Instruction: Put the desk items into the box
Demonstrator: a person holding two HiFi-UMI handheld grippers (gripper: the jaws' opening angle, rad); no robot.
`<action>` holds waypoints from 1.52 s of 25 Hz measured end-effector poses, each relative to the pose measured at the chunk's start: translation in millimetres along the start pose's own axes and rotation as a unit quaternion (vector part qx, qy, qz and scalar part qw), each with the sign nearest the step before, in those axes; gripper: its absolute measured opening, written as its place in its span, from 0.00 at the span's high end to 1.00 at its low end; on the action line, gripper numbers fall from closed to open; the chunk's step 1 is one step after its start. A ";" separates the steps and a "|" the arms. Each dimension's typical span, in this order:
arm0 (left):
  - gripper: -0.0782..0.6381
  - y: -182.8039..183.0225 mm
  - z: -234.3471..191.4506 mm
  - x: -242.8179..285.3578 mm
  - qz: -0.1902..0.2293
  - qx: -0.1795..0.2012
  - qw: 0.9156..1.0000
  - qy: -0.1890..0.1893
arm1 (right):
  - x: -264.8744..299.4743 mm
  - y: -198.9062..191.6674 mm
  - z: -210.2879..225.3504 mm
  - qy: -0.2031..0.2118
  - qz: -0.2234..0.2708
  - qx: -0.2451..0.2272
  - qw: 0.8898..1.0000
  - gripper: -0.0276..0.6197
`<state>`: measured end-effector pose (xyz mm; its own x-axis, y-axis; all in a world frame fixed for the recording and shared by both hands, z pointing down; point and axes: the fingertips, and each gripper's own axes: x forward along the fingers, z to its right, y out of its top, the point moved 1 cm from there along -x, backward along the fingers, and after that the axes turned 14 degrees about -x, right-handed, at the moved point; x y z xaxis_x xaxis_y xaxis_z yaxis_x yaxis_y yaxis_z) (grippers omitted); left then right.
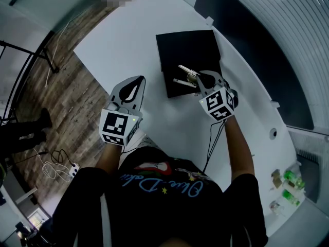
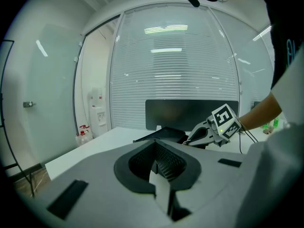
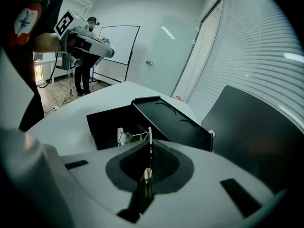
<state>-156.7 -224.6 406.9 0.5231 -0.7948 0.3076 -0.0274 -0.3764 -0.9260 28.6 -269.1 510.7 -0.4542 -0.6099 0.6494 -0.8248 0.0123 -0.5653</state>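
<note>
The right gripper (image 1: 198, 80) is clamped shut on a small silvery desk item (image 1: 187, 72), holding it over the open black box (image 1: 185, 48) (its lid tipped back) on the white table (image 1: 128, 40). The left gripper (image 1: 139, 82) hangs above the table beside the box, with its jaws closed and empty

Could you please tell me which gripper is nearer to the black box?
Right. The right gripper hangs over the black box, holding a metal item; the left gripper is off to its left, above the white desk.
</note>
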 end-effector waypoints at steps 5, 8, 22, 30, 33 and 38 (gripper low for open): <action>0.88 -1.6 1.1 2.0 -0.002 -0.003 1.000 -0.002 | 0.2 -6.4 3.9 -0.007 -0.005 0.016 1.000 0.91; 0.88 -1.5 2.4 2.5 -0.002 -0.004 1.000 -0.004 | -3.5 -6.2 6.3 -0.008 0.000 0.025 1.000 0.85; 0.88 1.0 11.0 4.9 -0.001 -0.001 1.000 -0.015 | -27.5 13.3 14.2 -0.021 0.063 0.107 0.992 0.80; 0.88 4.6 18.5 8.1 0.001 0.003 1.000 -0.028 | -37.8 5.5 17.1 -0.037 0.051 0.122 0.990 0.87; 0.88 5.5 21.8 7.7 0.002 0.005 1.000 -0.031 | -42.9 3.5 19.5 -0.045 0.051 0.127 0.990 0.90; 0.88 6.9 25.1 7.6 0.004 0.007 0.999 -0.035 | -50.8 3.7 22.5 -0.056 0.054 0.136 0.988 0.94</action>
<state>-131.5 -221.2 397.4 0.5818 -0.7618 0.2849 -0.0201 -0.3637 -0.9313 56.2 -255.9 464.1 -0.4819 -0.7012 0.5255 -0.6455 -0.1215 -0.7540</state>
